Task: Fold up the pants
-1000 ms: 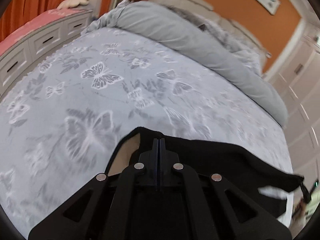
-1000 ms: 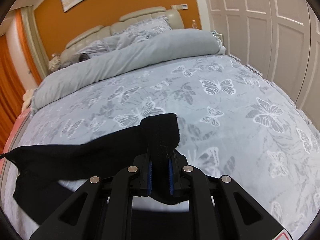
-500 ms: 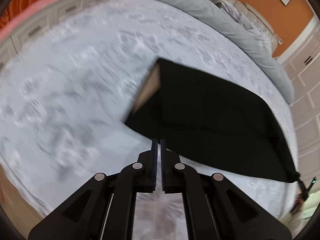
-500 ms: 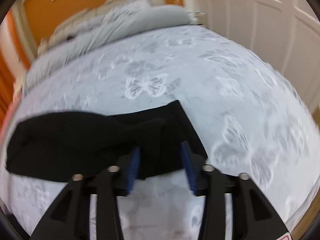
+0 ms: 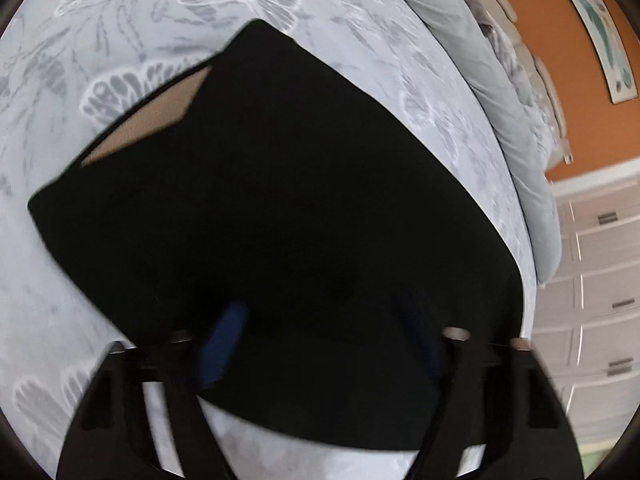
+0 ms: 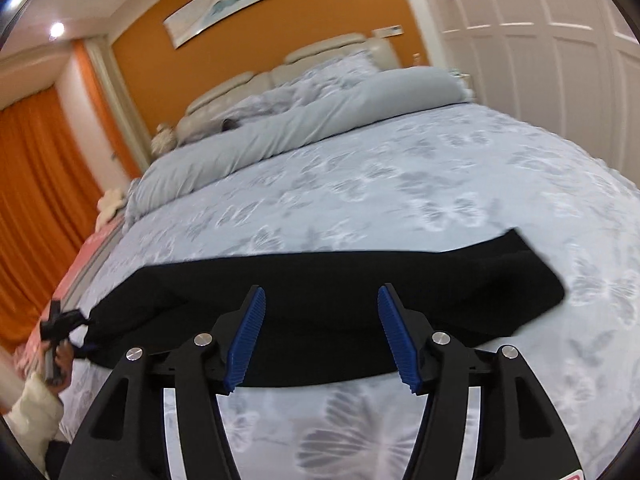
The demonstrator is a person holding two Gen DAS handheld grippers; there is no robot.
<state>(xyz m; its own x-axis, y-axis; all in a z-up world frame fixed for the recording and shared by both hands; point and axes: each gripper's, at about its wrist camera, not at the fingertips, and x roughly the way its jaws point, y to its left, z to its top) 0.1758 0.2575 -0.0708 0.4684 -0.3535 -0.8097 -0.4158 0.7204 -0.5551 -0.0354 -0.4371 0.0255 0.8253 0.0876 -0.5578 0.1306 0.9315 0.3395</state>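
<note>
The black pants [image 5: 280, 208] lie folded flat on the bed, with a tan lining patch [image 5: 148, 124] showing at one corner. In the right wrist view the pants [image 6: 320, 280] form a long dark band across the butterfly bedspread. My left gripper [image 5: 324, 332] is open, its fingers spread just above the pants' near edge. My right gripper [image 6: 320, 332] is open with blue pads [image 6: 246, 336] wide apart, above the near edge of the pants, holding nothing.
The bed has a grey butterfly bedspread [image 6: 400, 184] and a rolled grey duvet [image 6: 300, 132] by the headboard. White wardrobe doors [image 6: 560, 40] stand at the right. Orange curtains [image 6: 36, 184] hang at the left. The other gripper and a sleeved hand [image 6: 52, 340] show at the left edge.
Both grippers let go of the pants and opened wide. The pants dropped flat onto the bed. The left gripper moved in over the cloth; the right camera tilted up.
</note>
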